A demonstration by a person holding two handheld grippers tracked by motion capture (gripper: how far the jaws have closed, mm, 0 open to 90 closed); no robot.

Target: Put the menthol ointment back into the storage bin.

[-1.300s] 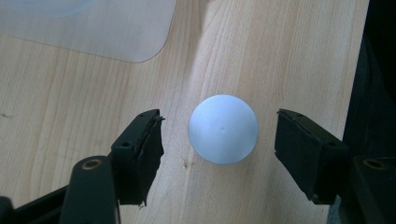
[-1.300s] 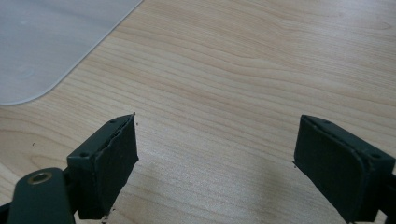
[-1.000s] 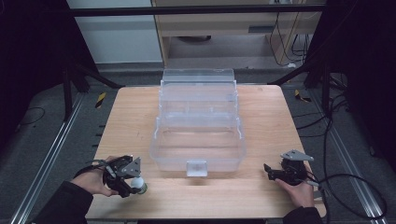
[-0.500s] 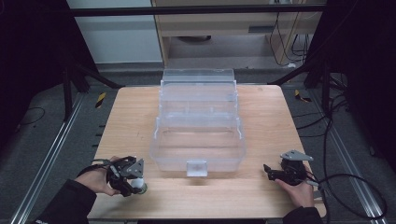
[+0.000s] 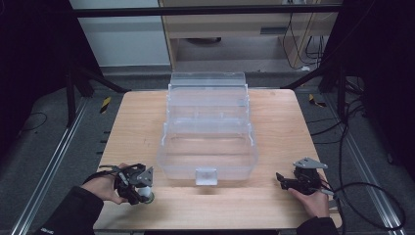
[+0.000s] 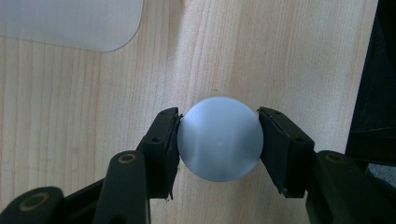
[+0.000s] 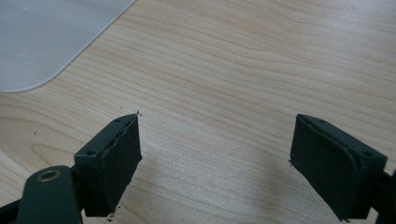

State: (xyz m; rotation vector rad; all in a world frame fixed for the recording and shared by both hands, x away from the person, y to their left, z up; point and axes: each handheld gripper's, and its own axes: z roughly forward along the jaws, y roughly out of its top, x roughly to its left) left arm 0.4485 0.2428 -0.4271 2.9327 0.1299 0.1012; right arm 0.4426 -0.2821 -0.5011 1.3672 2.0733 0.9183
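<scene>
A small round object with a pale grey-white top (image 6: pixel 219 144) stands on the wooden table near its front left corner, and it looks white with a green base (image 5: pixel 146 197) in the high view. My left gripper (image 6: pixel 219 139) points down over it. Its jaws have just been closing, and both pads now press on the object's sides. My left gripper (image 5: pixel 139 189) is held in a hand at the lower left. At the front right, my right gripper (image 5: pixel 282 179) rests low over bare wood. In its own view the right gripper (image 7: pixel 215 158) stands open with nothing between the jaws.
A large clear plastic box (image 5: pixel 208 164) with stepped tiers and a front latch fills the middle of the table (image 5: pixel 137 122). Its rounded corner (image 6: pixel 70 23) lies beyond the left jaws, and another corner (image 7: pixel 42 32) beyond the right ones. Cables trail off the right edge.
The left gripper's jaws have drawn in around the small round object at the front left. The right hand and gripper have stayed where they were.
</scene>
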